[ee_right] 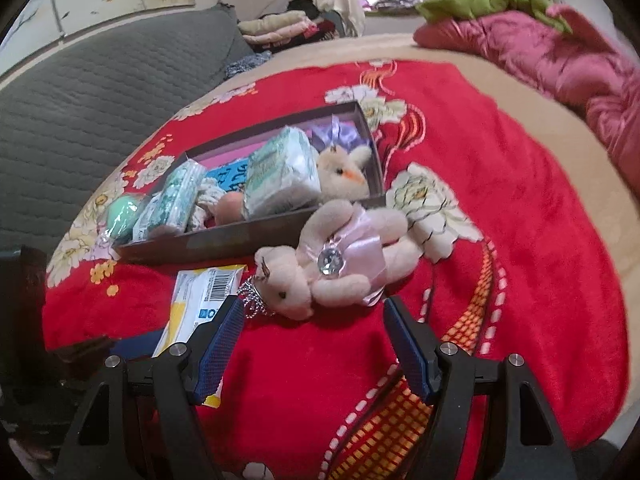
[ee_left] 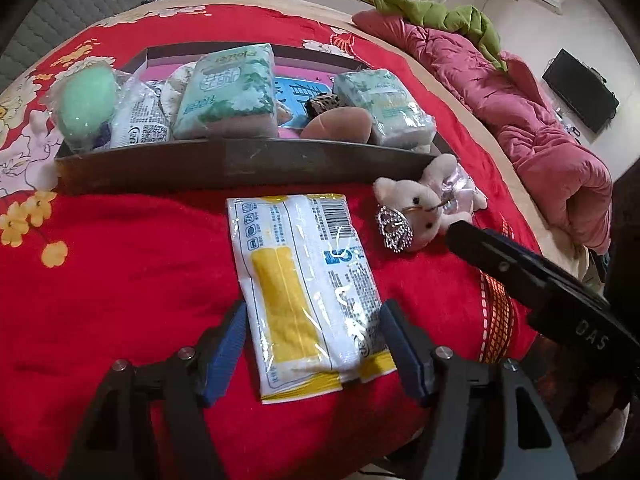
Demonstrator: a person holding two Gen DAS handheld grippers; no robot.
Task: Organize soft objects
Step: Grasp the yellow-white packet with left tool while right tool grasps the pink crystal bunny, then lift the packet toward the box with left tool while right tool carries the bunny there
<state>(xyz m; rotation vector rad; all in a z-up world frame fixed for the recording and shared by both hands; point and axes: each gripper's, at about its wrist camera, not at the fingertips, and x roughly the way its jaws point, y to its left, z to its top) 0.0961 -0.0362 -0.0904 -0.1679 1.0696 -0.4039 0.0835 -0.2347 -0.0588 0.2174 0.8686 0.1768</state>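
A white and yellow tissue pack (ee_left: 308, 288) lies flat on the red blanket, in front of a dark box (ee_left: 224, 164). My left gripper (ee_left: 312, 340) is open with its blue pads on either side of the pack's near end. A small white plush bear in a pink dress (ee_right: 340, 260), with a rhinestone crown charm (ee_left: 394, 230), lies to the right of the pack. My right gripper (ee_right: 312, 332) is open just short of the bear. The box (ee_right: 224, 240) holds tissue packs (ee_left: 228, 92), a green sponge (ee_left: 86, 104), a beige sponge (ee_left: 336, 122) and another plush (ee_right: 344, 172).
The red floral blanket (ee_right: 500, 200) covers a bed. A pink quilt (ee_left: 540, 128) and green cloth (ee_left: 452, 16) lie along the bed's right side. A grey padded headboard (ee_right: 100, 84) is at the left. The right gripper's arm (ee_left: 532, 272) shows in the left wrist view.
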